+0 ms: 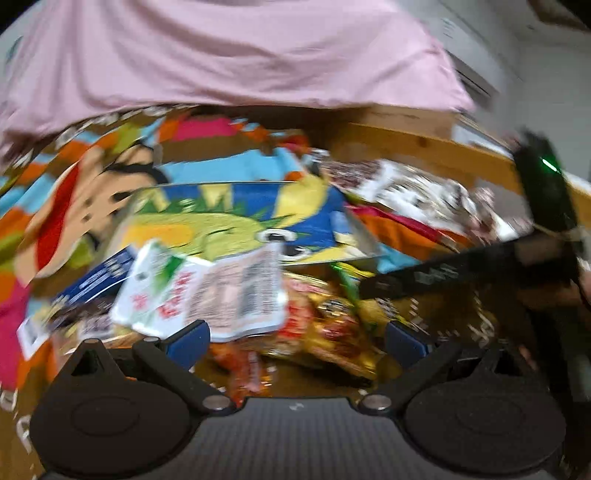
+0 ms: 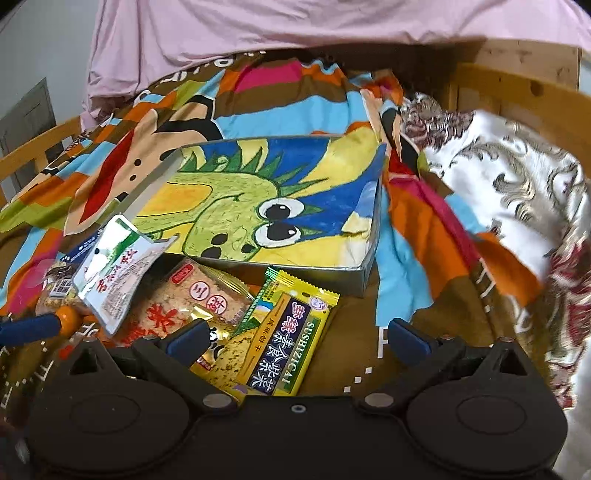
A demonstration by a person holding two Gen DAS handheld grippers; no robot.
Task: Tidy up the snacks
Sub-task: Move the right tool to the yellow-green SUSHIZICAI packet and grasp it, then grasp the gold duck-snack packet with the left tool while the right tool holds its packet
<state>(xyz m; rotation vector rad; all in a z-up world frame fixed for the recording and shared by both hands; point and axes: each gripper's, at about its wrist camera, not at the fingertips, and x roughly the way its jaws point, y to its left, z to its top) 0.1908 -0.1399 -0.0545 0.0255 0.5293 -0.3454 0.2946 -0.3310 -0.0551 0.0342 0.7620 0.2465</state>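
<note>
Several snack packs lie heaped on a bed in front of a flat box (image 2: 266, 199) whose lid bears a green dinosaur drawing. My right gripper (image 2: 297, 339) is open just above a yellow seaweed-cracker packet (image 2: 288, 343), which lies between the fingers nearer the left one, untouched. Left of it are an orange-red cracker pack (image 2: 177, 302) and a tilted white pouch (image 2: 110, 273). In the blurred left wrist view my left gripper (image 1: 297, 339) is open over red and gold packs (image 1: 325, 332), with the white pouch (image 1: 207, 295) just ahead of its left finger. Nothing is held.
A cartoon-print blanket (image 2: 258, 96) covers the bed, with a pink sheet (image 2: 258, 26) behind it. A white quilt with brown ornament (image 2: 498, 173) lies at the right. A wooden bed rail (image 2: 524, 96) runs along the far right. A dark blue packet (image 1: 99, 277) lies left of the pile.
</note>
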